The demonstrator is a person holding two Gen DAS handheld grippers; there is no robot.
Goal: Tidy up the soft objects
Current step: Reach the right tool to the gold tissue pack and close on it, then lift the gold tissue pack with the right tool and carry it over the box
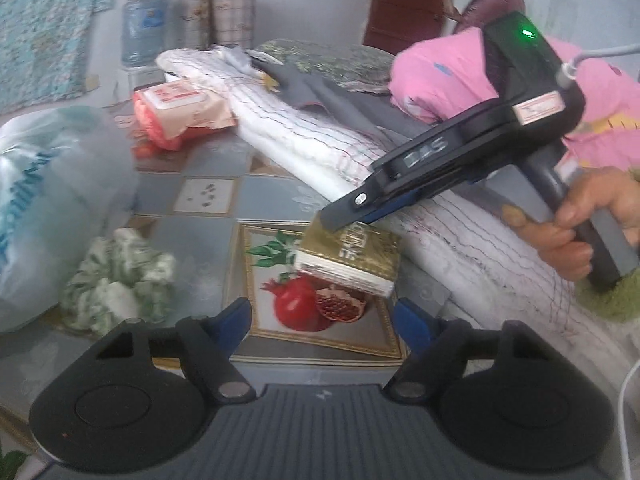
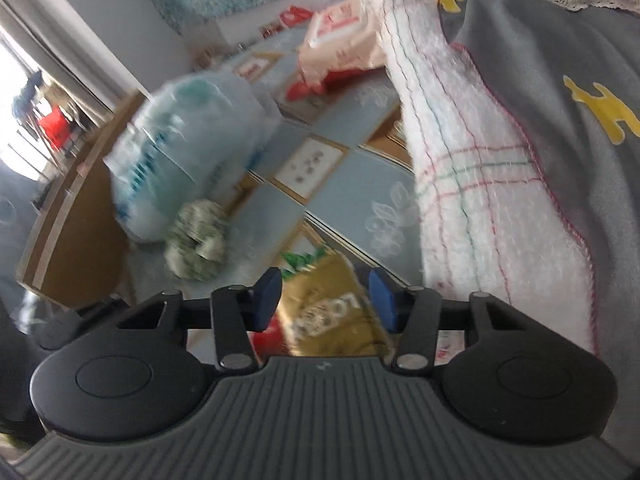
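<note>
A gold pack with printed lettering [image 1: 352,256] lies on the patterned tablecloth [image 1: 256,196], close to a folded white blanket [image 1: 304,136]. My right gripper [image 1: 340,218] comes in from the right with a hand [image 1: 592,220] on its handle, its tip over the pack's far edge. In the right wrist view the gold pack [image 2: 332,308] sits between the blue pads [image 2: 268,300] of my right gripper [image 2: 326,300], and a thin gap shows at the right pad. My left gripper [image 1: 326,316] stands open above a pomegranate picture, holding nothing. A crumpled green-and-white cloth [image 1: 116,280] lies to the left.
A big plastic bag [image 1: 48,200] fills the table's left side. A pink wipes pack [image 1: 184,108] lies farther back. A grey garment [image 1: 320,92] and a pink quilt [image 1: 440,72] rest on the blanket. A water jug [image 1: 142,28] and a person [image 1: 496,0] are behind.
</note>
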